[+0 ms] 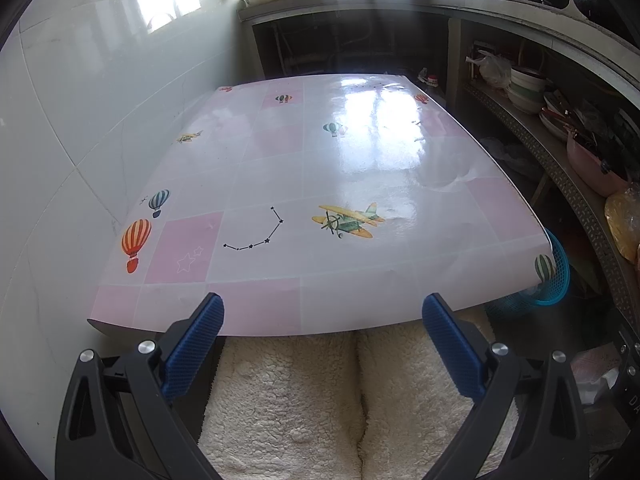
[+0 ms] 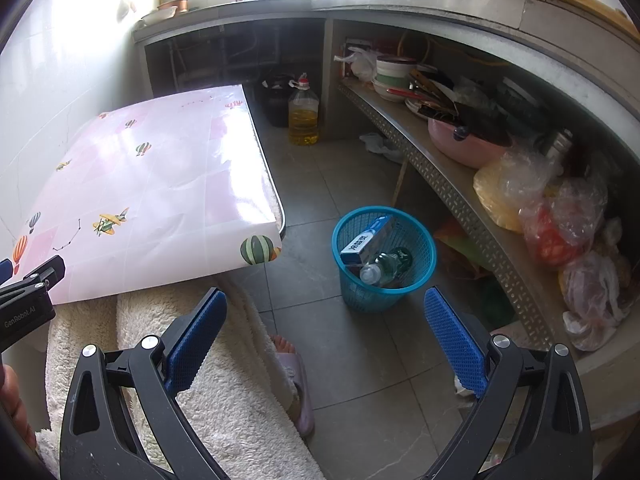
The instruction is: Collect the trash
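The blue basket [image 2: 383, 258] on the floor tiles is taken as the landmark. Well to its left, the pink table [image 2: 160, 184] is seen with a cloth printed with balloons and a biplane, and no loose trash is made out on its top, though glare washes out the far end. The left gripper [image 1: 322, 340] is held over the near edge of that table, above a fleecy lap, with its jaws spread apart and nothing between them. Just left of the basket, the right gripper [image 2: 326, 334] is held lower, aimed at the floor, likewise spread wide and empty, probably because an item has been let go. Inside the basket a white-and-blue box [image 2: 370, 240] and a clear bottle [image 2: 378, 270] are found lying tilted against each other. Right of the basket, a shelf [image 2: 460, 200] crowded with bowls and plastic bags is seen; whether any of it counts as trash cannot be told.
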A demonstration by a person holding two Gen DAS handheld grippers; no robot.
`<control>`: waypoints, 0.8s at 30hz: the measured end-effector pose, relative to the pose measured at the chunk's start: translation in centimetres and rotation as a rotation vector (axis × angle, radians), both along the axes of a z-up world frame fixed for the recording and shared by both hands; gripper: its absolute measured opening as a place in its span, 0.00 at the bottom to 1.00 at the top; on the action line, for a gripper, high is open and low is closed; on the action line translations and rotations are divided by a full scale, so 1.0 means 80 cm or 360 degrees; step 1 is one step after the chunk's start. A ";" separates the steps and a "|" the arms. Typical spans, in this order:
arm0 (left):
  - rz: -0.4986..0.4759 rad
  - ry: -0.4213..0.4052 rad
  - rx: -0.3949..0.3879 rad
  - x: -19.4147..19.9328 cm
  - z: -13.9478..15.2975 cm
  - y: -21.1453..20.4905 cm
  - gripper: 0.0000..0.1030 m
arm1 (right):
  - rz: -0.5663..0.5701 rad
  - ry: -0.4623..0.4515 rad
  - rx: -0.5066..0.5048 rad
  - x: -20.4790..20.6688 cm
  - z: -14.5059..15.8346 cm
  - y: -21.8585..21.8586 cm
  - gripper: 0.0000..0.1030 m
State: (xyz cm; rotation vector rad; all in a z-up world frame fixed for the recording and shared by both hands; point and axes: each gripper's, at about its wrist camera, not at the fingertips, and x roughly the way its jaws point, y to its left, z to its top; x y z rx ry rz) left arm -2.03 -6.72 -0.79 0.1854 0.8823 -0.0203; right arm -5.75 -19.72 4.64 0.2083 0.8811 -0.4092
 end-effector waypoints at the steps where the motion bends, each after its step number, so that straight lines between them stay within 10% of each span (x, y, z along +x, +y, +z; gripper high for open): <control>1: -0.0001 0.0001 0.0001 0.001 0.000 0.001 0.95 | 0.0000 0.0002 -0.0001 0.000 0.000 -0.001 0.92; 24: -0.0002 0.0024 0.0011 0.006 -0.008 0.003 0.95 | 0.0002 0.0008 0.0008 0.001 -0.001 0.000 0.92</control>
